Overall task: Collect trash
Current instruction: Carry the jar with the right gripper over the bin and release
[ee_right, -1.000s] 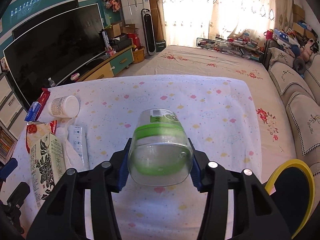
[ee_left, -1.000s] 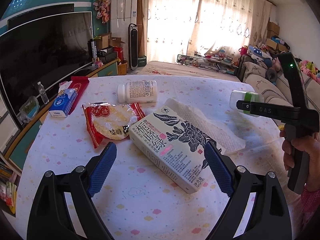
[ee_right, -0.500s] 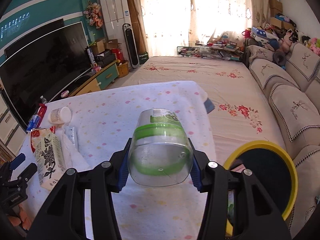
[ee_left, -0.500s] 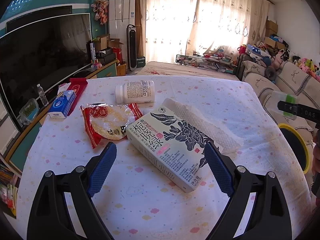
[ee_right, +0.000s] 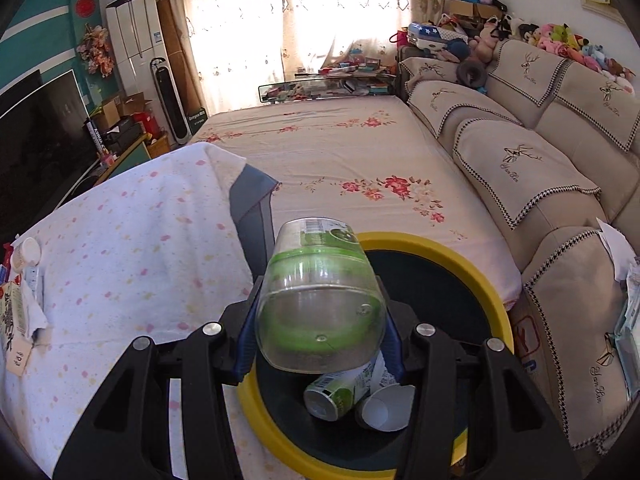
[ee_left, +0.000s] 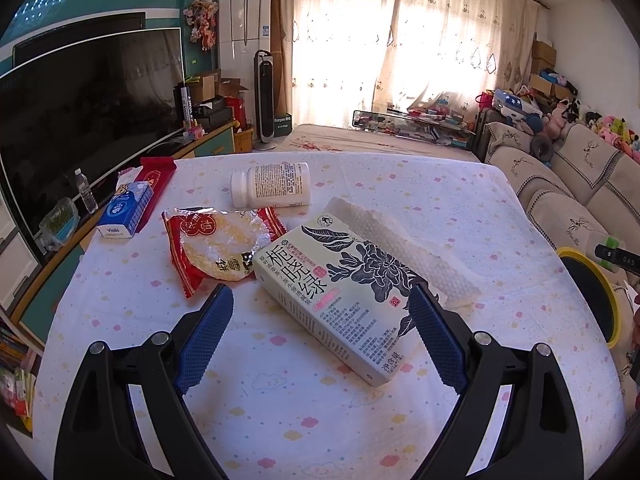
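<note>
My right gripper [ee_right: 320,332] is shut on a clear plastic cup with a green band [ee_right: 318,292] and holds it above the yellow-rimmed trash bin [ee_right: 472,272]. A can and a paper cup [ee_right: 384,408] lie inside the bin. My left gripper [ee_left: 320,332] is open and empty, low over the table, its jaws either side of a cream tea carton [ee_left: 344,292]. A red snack wrapper [ee_left: 216,244], a white pill bottle [ee_left: 272,190], a paper towel [ee_left: 404,244] and a blue tissue pack [ee_left: 126,210] lie on the table. The bin also shows in the left wrist view [ee_left: 590,292].
The table wears a white spotted cloth [ee_left: 280,400]. A sofa [ee_right: 560,200] stands right of the bin, a bed [ee_right: 340,152] behind it. A large TV [ee_left: 80,112] stands on a cabinet to the left.
My right gripper has carried the cup rightward off the table to above the bin. My left gripper has stayed open over the carton.
</note>
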The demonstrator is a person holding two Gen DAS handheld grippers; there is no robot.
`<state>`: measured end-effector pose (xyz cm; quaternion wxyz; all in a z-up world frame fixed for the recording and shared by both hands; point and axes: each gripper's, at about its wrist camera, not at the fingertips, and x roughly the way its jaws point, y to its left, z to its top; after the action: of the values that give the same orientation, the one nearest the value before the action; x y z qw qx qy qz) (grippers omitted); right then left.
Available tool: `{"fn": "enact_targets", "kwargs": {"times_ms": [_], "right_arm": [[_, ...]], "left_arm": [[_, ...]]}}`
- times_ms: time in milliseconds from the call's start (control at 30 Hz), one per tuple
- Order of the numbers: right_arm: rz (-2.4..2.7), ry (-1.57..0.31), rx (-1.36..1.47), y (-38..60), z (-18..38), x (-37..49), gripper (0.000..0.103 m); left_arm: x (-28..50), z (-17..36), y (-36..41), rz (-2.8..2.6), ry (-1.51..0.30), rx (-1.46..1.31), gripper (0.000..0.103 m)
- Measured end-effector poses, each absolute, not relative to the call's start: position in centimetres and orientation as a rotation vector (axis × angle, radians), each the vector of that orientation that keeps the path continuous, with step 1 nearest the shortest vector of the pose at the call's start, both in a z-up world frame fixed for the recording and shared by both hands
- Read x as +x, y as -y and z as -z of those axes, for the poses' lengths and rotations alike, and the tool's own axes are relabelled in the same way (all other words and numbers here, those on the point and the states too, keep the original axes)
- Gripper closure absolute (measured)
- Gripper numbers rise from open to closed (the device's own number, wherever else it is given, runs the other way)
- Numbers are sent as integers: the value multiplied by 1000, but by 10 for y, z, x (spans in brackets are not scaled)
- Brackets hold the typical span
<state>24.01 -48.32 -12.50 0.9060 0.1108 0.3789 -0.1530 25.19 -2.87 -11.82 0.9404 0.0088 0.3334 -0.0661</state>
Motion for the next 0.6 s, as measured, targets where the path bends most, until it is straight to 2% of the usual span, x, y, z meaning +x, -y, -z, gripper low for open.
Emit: {"fn": "enact_targets", "kwargs": {"times_ms": [233, 433, 600], "right_arm": [[352, -812, 249, 500, 148, 241, 54], [371, -771, 271, 494, 132, 232, 51], [290, -670, 276, 451, 89, 225, 40]], "left_arm": [[253, 121, 31, 133, -689, 22, 15], [253, 121, 31, 134, -689, 21, 15], [253, 121, 31, 132, -689, 23, 15]]}}
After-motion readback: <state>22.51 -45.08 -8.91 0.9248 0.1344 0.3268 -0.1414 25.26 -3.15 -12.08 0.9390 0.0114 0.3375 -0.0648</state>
